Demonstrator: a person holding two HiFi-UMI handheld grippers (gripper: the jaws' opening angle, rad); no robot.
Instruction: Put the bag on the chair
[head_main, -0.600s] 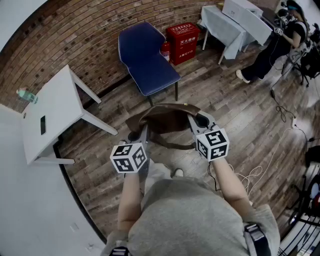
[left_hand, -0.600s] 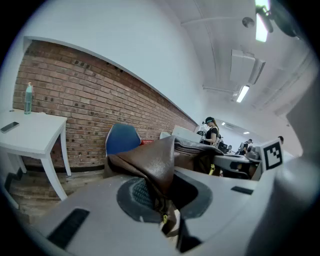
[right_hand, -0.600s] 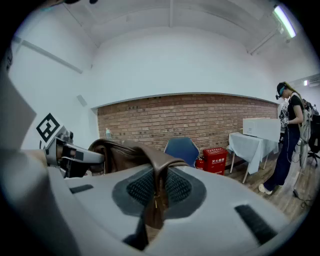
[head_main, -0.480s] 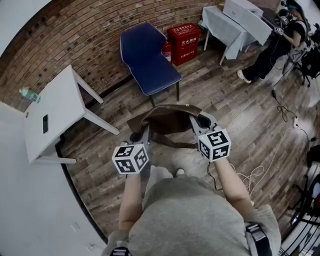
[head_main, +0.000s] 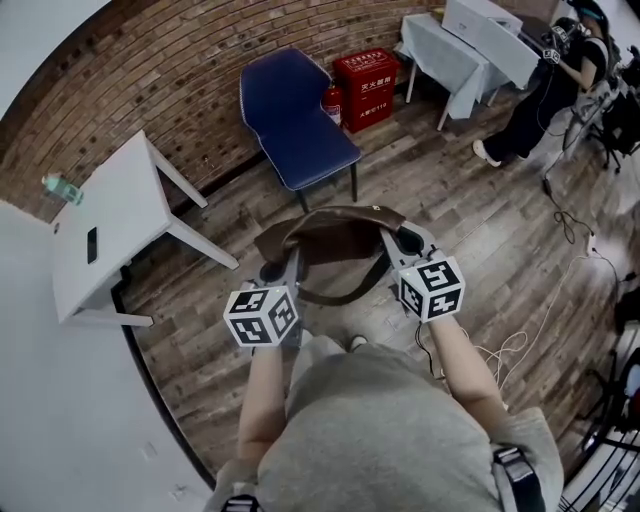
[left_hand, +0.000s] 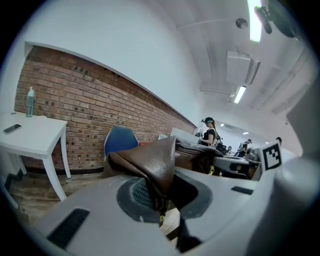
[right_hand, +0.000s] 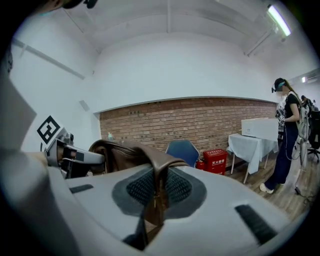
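A brown leather bag (head_main: 330, 240) hangs in the air between my two grippers, its strap looping down below it. My left gripper (head_main: 283, 268) is shut on the bag's left edge (left_hand: 155, 172). At the bag's right edge (right_hand: 160, 172) my right gripper (head_main: 392, 245) is shut too. The blue chair (head_main: 295, 115) stands in front of the bag against the brick wall, its seat bare. It also shows small behind the bag in both gripper views, chair (left_hand: 119, 142) and chair (right_hand: 183, 149).
A white table (head_main: 105, 230) with a bottle and a phone stands at the left. A red box (head_main: 365, 85) and a fire extinguisher sit right of the chair. A cloth-covered table (head_main: 450, 50) and a person (head_main: 545, 90) are at the far right. Cables lie on the floor (head_main: 520, 330).
The bag's strap has swung lower under the bag. Both grippers and the bag have barely moved.
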